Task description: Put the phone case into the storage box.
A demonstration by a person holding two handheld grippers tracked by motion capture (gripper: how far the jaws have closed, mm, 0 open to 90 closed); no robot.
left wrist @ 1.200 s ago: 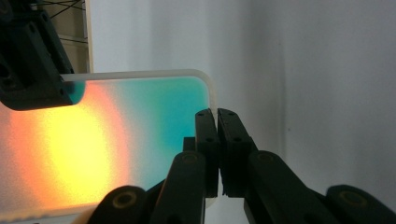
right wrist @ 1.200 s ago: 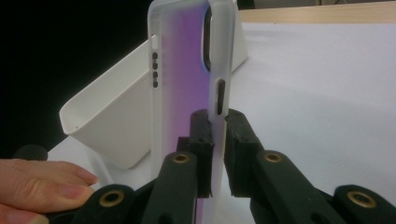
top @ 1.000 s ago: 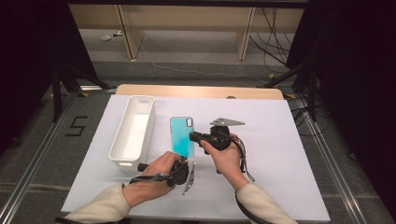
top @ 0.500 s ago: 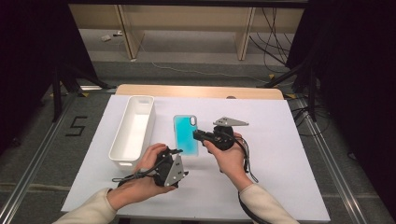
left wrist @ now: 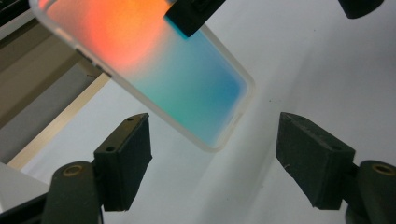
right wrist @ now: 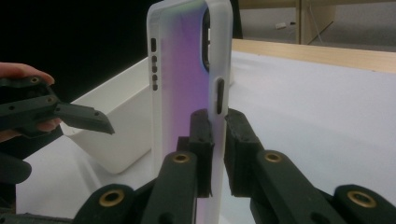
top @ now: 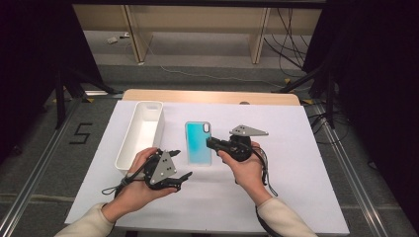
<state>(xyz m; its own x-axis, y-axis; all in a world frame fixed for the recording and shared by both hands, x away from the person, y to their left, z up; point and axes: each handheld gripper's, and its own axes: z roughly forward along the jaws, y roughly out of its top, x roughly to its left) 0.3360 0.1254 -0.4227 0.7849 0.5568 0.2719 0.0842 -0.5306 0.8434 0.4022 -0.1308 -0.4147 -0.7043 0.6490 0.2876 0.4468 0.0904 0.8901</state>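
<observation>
A translucent phone case (top: 197, 143), teal shading to orange, hangs level just above the white table. My right gripper (top: 210, 143) is shut on its right long edge; in the right gripper view the pads (right wrist: 201, 135) pinch that rim of the case (right wrist: 184, 74). My left gripper (top: 180, 164) stands open down and left of the case, held in a hand. Its jaws have just been opening and press on nothing. In the left gripper view a corner of the case (left wrist: 187, 88) floats ahead of the left gripper (left wrist: 212, 128), untouched.
A long white bin (top: 143, 131) lies left of the case, close to the left hand, and it is also in the right gripper view (right wrist: 116, 107). White sheet (top: 306, 168) covers the table to the right and front. The wooden far edge (top: 207, 96) borders a dark floor.
My left gripper has let go of the case's near end, opened and drawn back to the left. The right gripper still holds the case in about the same place.
</observation>
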